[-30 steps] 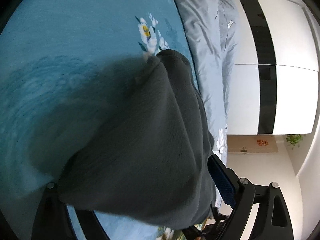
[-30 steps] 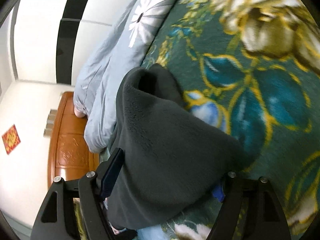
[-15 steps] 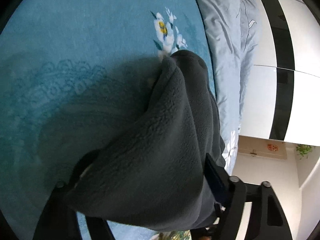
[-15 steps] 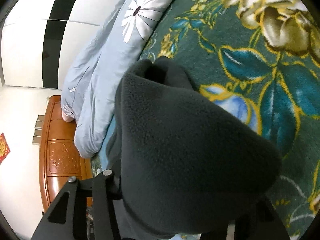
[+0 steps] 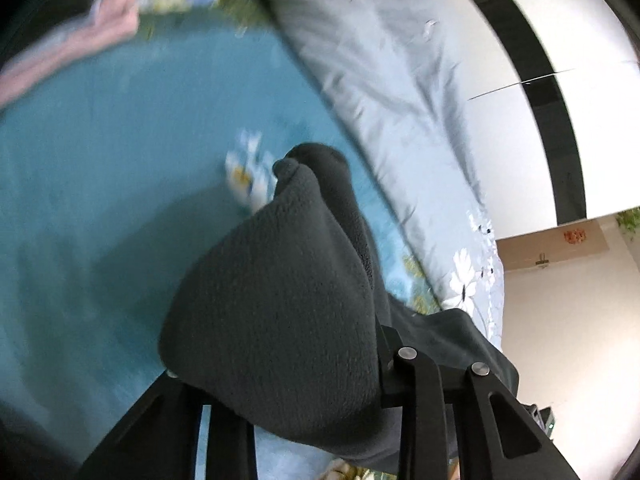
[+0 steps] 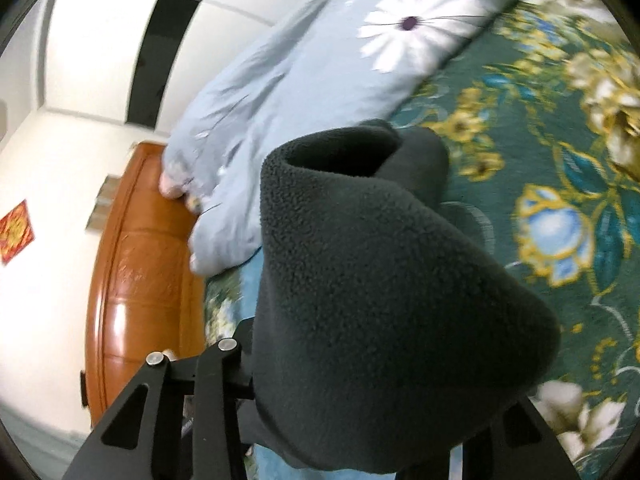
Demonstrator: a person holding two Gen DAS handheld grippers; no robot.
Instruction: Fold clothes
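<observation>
Dark grey fleece garment (image 5: 280,312), thick and fuzzy, bunched up and lifted off the bed, hanging over both claws. In the left wrist view, draped from 12 o'clock down to 6 o'clock over the left claw (image 5: 280,376), with a rolled edge at the top end. Left claw clamped on the fleece, its jaws just now closing in, cloth packed between the black fingers (image 5: 416,400). In the right wrist view, same fleece (image 6: 380,300) filling the middle, a rolled tube edge at 12 o'clock. Right claw (image 6: 372,412) also clamped on the fleece, jaws just now closing, one black finger (image 6: 208,384) showing at 8 o'clock, the other one hidden under cloth.

Under the fleece, teal blanket (image 5: 100,200) spread on the bed, with a small white and yellow flower (image 5: 248,168) just beside the fleece tip at 10 o'clock. Green part of the blanket with big gold and blue flowers (image 6: 552,232) at 3 o'clock in the right view. Pale blue quilt (image 5: 400,92) with white daisies at 1 o'clock of the fleece. Pink cloth (image 5: 72,40) far off at 10 o'clock, blurry. Brown wooden bed end (image 6: 136,272) at 9 o'clock in the right view. White and black wardrobe doors (image 5: 540,92) behind the quilt.
</observation>
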